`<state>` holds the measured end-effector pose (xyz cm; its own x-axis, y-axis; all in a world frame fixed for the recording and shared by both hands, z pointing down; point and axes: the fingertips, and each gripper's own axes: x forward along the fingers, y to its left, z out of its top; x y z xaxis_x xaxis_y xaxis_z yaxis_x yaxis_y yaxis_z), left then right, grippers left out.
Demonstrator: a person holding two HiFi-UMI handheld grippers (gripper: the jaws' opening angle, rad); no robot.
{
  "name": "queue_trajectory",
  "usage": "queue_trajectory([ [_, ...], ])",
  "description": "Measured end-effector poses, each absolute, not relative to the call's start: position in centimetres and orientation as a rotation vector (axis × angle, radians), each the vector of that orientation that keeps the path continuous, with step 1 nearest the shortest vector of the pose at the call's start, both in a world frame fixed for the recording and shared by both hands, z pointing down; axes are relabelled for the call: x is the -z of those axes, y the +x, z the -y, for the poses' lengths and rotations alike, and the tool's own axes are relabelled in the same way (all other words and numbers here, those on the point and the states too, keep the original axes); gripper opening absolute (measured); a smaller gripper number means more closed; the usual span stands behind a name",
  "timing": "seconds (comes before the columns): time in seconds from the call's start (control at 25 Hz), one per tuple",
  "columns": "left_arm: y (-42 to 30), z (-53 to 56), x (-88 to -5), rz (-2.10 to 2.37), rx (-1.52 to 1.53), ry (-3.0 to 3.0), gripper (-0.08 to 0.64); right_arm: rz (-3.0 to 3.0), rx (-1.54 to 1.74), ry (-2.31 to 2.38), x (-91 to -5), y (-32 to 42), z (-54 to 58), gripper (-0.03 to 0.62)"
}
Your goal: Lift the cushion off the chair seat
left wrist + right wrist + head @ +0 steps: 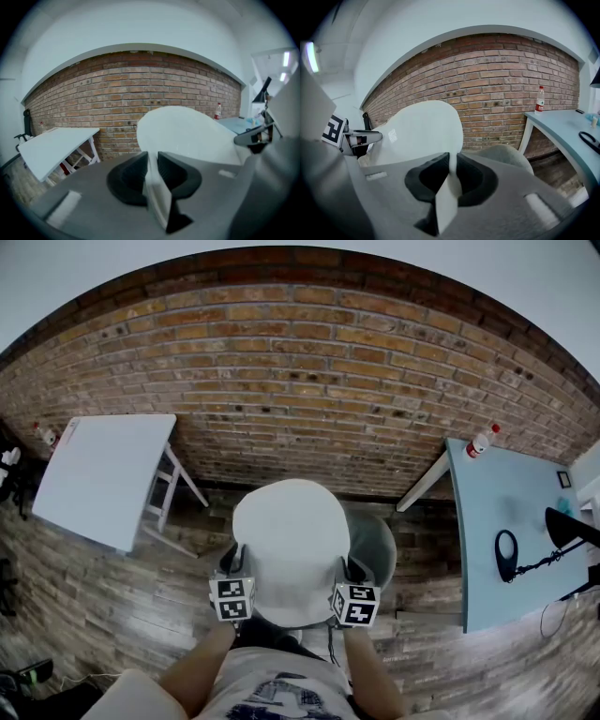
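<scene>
Nearest, left gripper (152,169) and right gripper (451,174), each clamped on a side edge of the white cushion (291,545), thin fabric pinched between nearly closed jaws. Held upright between them, hiding most of the grey chair (377,542) beyond. Farther off, 2 pale tables (103,474) flanking, then brick wall (300,399)
</scene>
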<state>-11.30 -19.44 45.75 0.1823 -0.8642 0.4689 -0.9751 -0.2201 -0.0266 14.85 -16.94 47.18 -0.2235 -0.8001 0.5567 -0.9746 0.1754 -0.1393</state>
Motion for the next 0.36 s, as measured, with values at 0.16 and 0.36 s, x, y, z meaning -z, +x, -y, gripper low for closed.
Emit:
queue_trajectory([
  [0.16, -11.41, 19.33, -45.79, 1.752, -0.571, 2.187, 0.063, 2.097, -0.67, 1.677, -47.33, 14.67, 16.73, 0.046],
  [0.36, -11.49, 19.03, -46.56, 1.751, -0.582, 2.172, 0.063, 2.092, -0.673, 1.676, -47.52, 14.86, 16.55, 0.046],
])
